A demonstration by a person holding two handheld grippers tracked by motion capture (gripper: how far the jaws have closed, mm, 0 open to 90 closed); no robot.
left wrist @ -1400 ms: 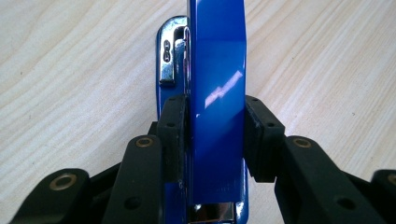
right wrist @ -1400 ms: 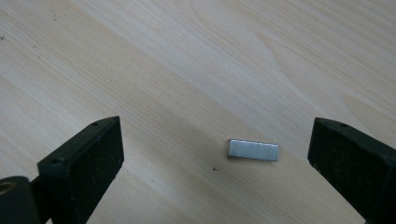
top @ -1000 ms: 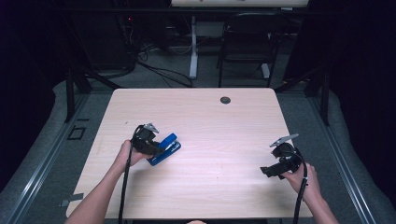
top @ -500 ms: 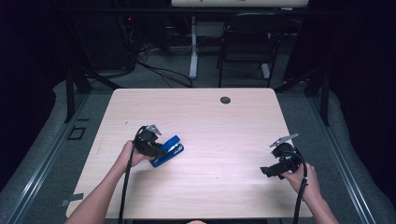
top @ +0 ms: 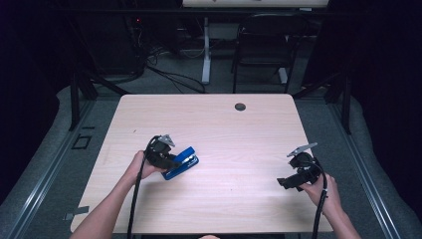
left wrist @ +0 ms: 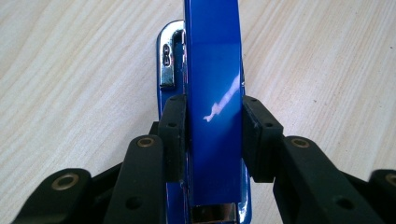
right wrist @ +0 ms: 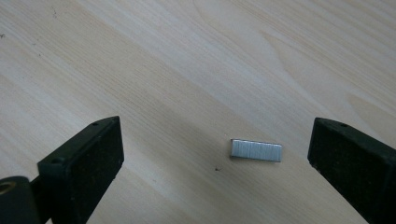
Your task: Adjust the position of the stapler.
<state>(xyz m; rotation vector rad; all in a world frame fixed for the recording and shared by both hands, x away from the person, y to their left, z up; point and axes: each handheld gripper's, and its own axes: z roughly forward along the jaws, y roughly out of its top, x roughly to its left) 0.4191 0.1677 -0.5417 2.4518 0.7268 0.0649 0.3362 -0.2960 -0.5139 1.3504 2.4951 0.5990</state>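
Staples, a short silver metal strip [right wrist: 256, 150], lie flat on the pale wooden table [top: 239, 134] between the right gripper's [right wrist: 215, 154] wide-apart jaws, untouched. To the left, the left gripper [top: 171, 160] is clamped on a glossy blue stapler [left wrist: 214, 102] with a chrome anvil, resting on the tabletop. I judge loading barely begun: stapler gripped, strip not yet picked up. One stapler, one strip, one dark cable grommet [top: 240, 106] far back.

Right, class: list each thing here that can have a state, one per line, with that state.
Blue stapler: closed, lying on the table, gripped.
Left claw: shut on the stapler.
Right claw: open, over the staples.
Strip of staples: flat on the table, untouched.
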